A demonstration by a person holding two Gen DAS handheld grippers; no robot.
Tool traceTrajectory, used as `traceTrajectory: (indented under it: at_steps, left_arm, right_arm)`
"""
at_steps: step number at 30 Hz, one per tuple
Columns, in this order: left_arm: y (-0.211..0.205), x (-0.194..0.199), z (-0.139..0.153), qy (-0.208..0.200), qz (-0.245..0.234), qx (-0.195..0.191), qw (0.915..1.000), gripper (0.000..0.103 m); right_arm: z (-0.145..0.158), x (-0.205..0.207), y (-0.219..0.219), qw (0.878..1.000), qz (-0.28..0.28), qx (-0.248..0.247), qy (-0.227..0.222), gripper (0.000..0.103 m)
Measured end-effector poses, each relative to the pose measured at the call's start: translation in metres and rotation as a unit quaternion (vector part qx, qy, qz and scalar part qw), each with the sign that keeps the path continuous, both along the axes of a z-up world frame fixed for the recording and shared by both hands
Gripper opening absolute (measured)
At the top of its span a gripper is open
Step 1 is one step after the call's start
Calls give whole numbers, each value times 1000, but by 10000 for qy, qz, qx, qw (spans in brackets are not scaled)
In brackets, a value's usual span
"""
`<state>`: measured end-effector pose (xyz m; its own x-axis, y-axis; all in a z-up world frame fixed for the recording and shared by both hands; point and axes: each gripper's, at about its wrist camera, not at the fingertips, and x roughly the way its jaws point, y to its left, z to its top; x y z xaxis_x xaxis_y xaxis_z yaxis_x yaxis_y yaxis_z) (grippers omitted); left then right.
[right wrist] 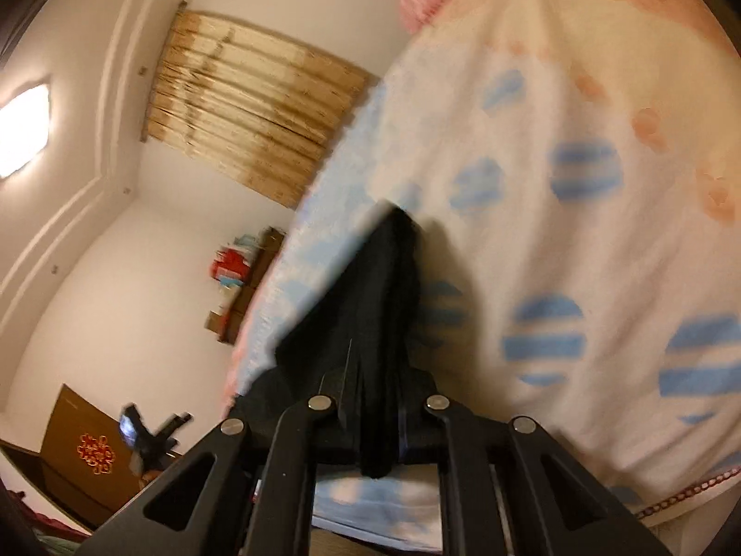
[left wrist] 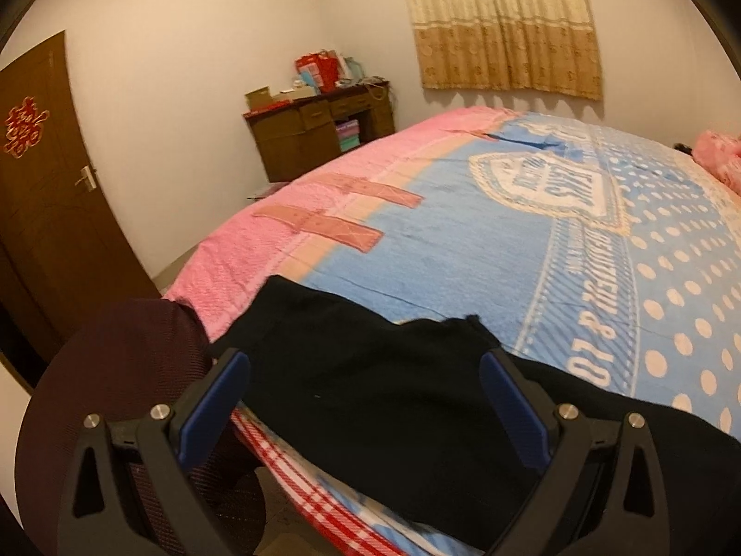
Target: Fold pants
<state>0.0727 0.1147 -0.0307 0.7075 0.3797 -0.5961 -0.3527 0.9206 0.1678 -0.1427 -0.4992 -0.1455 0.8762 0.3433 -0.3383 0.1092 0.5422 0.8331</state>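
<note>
Black pants point(left wrist: 370, 394) lie across the near corner of the bed on a blue and pink blanket point(left wrist: 463, 231). My left gripper point(left wrist: 366, 370) is open, its blue-padded fingers point(left wrist: 217, 398) spread over the pants' near end, touching nothing that I can see. In the right wrist view my right gripper point(right wrist: 370, 398) is shut on a bunched fold of the black pants point(right wrist: 375, 287), which run away from the fingers over the blanket point(right wrist: 555, 231). That view is tilted and blurred.
A dark red mesh chair back point(left wrist: 116, 370) stands against the bed's near left corner. A brown door point(left wrist: 41, 185) is at the left, a wooden desk point(left wrist: 319, 129) with boxes at the far wall, a curtain point(left wrist: 505, 23) behind the bed. A pink pillow point(left wrist: 718, 157) lies far right.
</note>
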Motion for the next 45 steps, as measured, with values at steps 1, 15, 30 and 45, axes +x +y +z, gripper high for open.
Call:
traceTrajectory:
  at_steps: [1, 15, 30, 45]
  left_arm:
    - [4, 0, 1, -10, 70, -16, 10000, 103]
    - [15, 8, -20, 243, 229, -49, 9994, 103]
    - [30, 6, -32, 286, 119, -417, 9986, 103]
    - [53, 4, -48, 181, -146, -453, 9987, 103]
  right_arm:
    - [11, 2, -5, 9999, -37, -2, -128, 10]
    - [47, -17, -60, 9851, -1049, -1295, 426, 10]
    - [134, 80, 177, 9415, 1356, -3067, -348, 10]
    - [25, 136, 399, 8236, 1954, -5325, 25, 33]
